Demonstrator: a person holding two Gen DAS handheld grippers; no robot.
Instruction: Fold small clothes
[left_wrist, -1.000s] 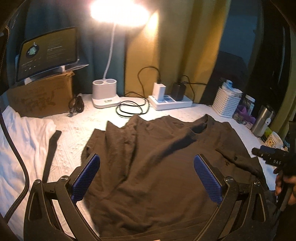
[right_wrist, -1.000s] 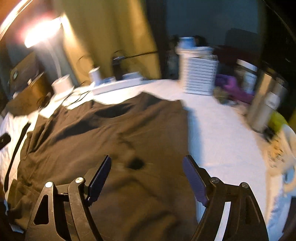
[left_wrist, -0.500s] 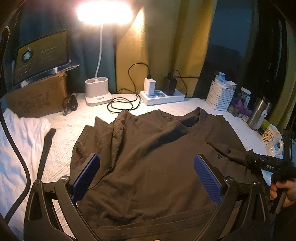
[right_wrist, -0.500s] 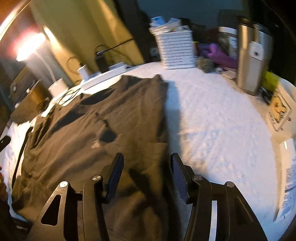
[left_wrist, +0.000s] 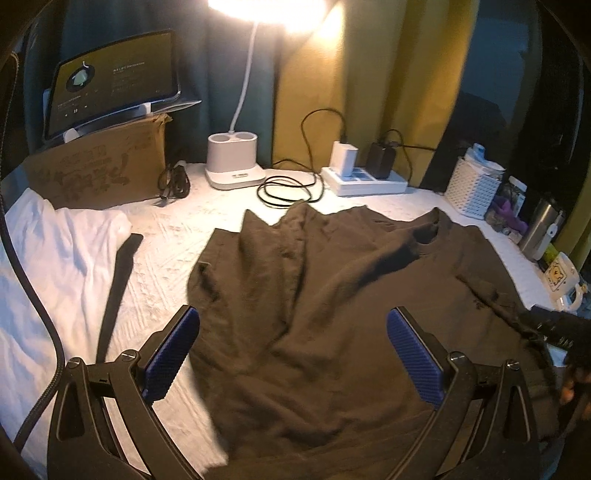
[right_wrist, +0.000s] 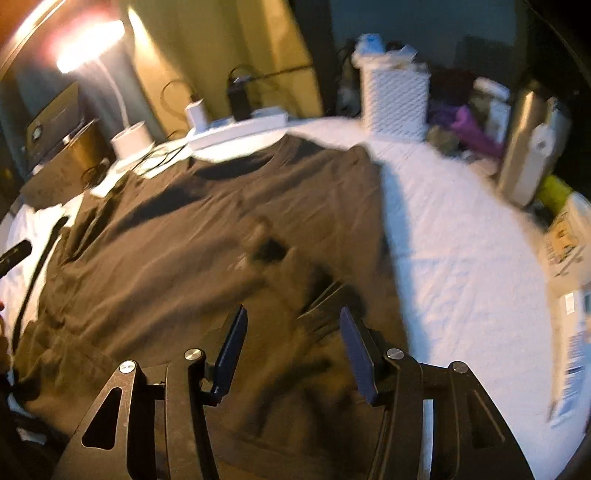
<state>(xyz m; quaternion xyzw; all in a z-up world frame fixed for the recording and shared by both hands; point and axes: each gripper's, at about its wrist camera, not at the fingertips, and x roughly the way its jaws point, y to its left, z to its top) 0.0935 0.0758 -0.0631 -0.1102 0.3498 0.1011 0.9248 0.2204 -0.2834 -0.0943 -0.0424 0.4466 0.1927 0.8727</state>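
Dark shirt (left_wrist: 332, 295) lies spread, wrinkled, on the white-covered counter (left_wrist: 166, 258), ready for folding. Left hand-held gripper (left_wrist: 291, 350) hovers wide open over its lower part. Right hand-held gripper (right_wrist: 291, 347) half open after narrowing, straddling bunched cloth near the right edge, pads not pinching yet.

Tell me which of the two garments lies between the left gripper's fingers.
The brown shirt: it spreads between the left gripper's open fingers. The white garment lies off to the left.

Bare white bedspread (right_wrist: 469, 266) lies right of the shirt (right_wrist: 192, 258); clutter (right_wrist: 461, 122) lines its far edge.
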